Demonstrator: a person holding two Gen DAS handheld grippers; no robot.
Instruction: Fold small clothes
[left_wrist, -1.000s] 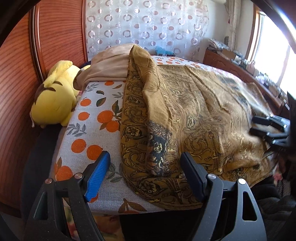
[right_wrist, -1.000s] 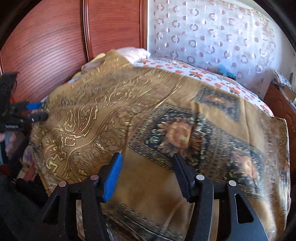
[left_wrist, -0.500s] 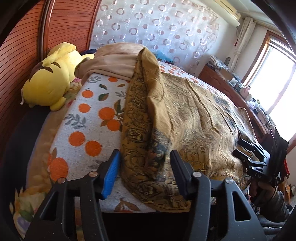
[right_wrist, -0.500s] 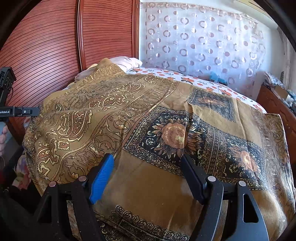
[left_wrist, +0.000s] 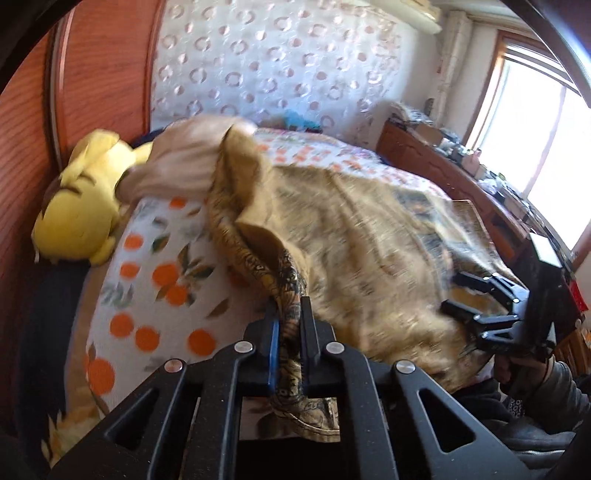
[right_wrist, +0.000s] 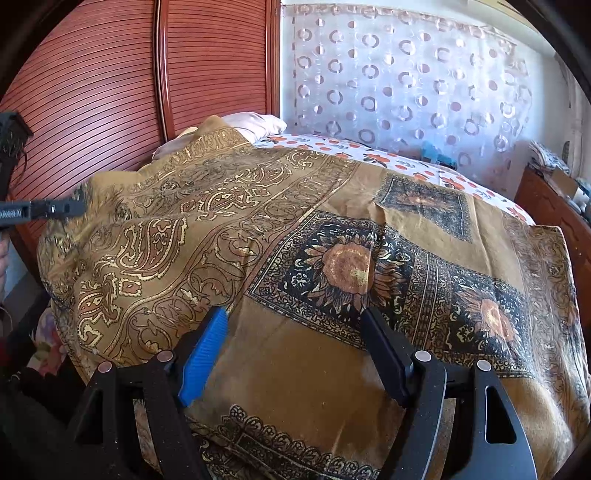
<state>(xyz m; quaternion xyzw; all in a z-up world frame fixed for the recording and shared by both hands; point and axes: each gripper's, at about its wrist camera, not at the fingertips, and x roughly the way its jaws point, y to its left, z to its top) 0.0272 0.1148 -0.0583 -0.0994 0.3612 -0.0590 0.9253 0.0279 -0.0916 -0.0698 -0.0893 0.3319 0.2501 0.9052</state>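
Note:
A large ochre cloth (left_wrist: 369, 236) with a dark paisley and sunflower print lies spread over the bed. My left gripper (left_wrist: 290, 310) is closing on the cloth's near left edge; the fabric is pinched between its pads and pulled up into a ridge, with a tail hanging below. In the right wrist view my right gripper (right_wrist: 295, 314) stands open just above the cloth (right_wrist: 258, 229), near its front hem, with nothing pinched. The right gripper (left_wrist: 453, 291) also shows at the cloth's far side in the left wrist view, and the left gripper (right_wrist: 74, 206) at the left edge of the right wrist view.
The bed sheet (left_wrist: 147, 288) has an orange-fruit print. A yellow plush toy (left_wrist: 81, 206) and a beige pillow (left_wrist: 184, 162) lie at the head end by the wooden wardrobe (right_wrist: 110, 74). A cluttered wooden dresser (left_wrist: 443, 173) runs under the window on the right.
My left gripper closed on the cloth's edge and rose, lifting the fabric off the sheet. My right gripper opened wider and stayed over the cloth.

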